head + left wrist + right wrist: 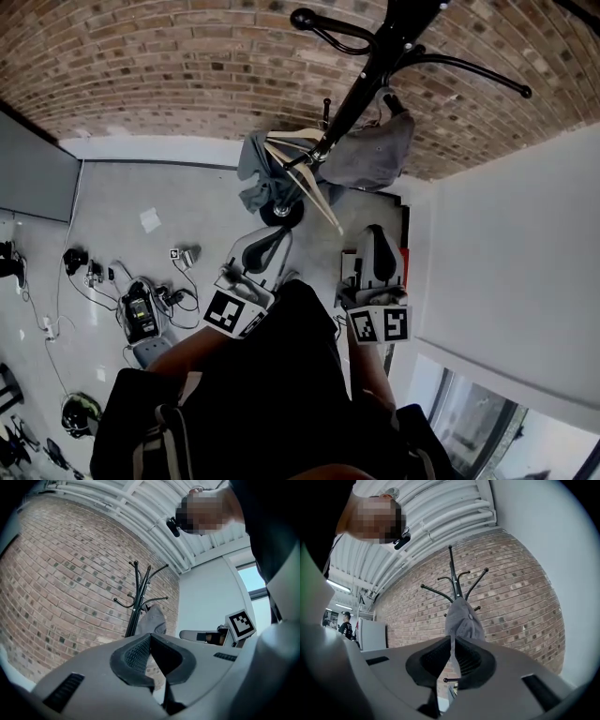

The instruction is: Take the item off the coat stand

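Note:
A black coat stand (361,89) rises in front of a brick wall. On it hangs a grey cap-like cloth (375,150), with a second grey garment (255,169) and a wooden hanger (309,183) lower down. My left gripper (270,239) and right gripper (375,232) are held side by side short of the stand, both shut and holding nothing. In the right gripper view the grey cloth (461,618) hangs from the stand (454,581) just beyond the closed jaws (451,641). The left gripper view shows the cloth (152,620) and stand (138,602) farther off past its jaws (150,639).
A white wall (506,262) stands close on the right. Cables and small devices (141,314) lie on the floor at the left, with a sheet of paper (150,220) and a dark panel (33,173). A person (346,625) stands far off by a white cabinet.

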The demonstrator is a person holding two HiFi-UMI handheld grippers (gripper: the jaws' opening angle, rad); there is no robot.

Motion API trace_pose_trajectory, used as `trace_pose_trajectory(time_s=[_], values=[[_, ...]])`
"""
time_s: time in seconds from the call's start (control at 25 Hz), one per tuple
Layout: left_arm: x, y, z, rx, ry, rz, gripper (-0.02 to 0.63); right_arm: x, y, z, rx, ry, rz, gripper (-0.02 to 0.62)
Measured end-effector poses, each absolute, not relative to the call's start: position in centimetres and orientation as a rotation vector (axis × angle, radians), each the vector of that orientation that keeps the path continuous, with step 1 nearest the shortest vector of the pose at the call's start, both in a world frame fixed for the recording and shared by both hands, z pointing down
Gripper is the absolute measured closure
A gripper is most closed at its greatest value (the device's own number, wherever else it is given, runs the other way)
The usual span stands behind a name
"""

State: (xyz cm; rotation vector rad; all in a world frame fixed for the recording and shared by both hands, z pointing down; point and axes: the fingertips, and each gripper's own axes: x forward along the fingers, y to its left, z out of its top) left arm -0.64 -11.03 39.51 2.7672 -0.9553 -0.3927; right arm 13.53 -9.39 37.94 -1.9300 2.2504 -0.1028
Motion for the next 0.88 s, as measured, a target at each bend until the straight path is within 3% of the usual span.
trace_pose_trajectory(time_s=[0.24,0.32,0.4,0.88], values=[[0.6,-12.4,38.6,2.771,-0.992,-0.41,0.589,15.2,-11.1,36.9,-1.91,2.253,-0.075,0.562],[1.0,-13.0,38.6,2.763,-1.008,-0.41,0.589,15.7,-11.9,36.7,-1.899,2.254,-0.083,0.479],[1.4,-13.4,38.5,2.761,-1.019,-0.403,0.589,16.3,-12.6,36.7,-1.884,2.251,-0.093,0.449],[2.1,-14.7,38.3,2.758,-1.104,-0.395,0.589,16.2,-16.9,36.9,-1.801,2.329,-0.092,0.437]])
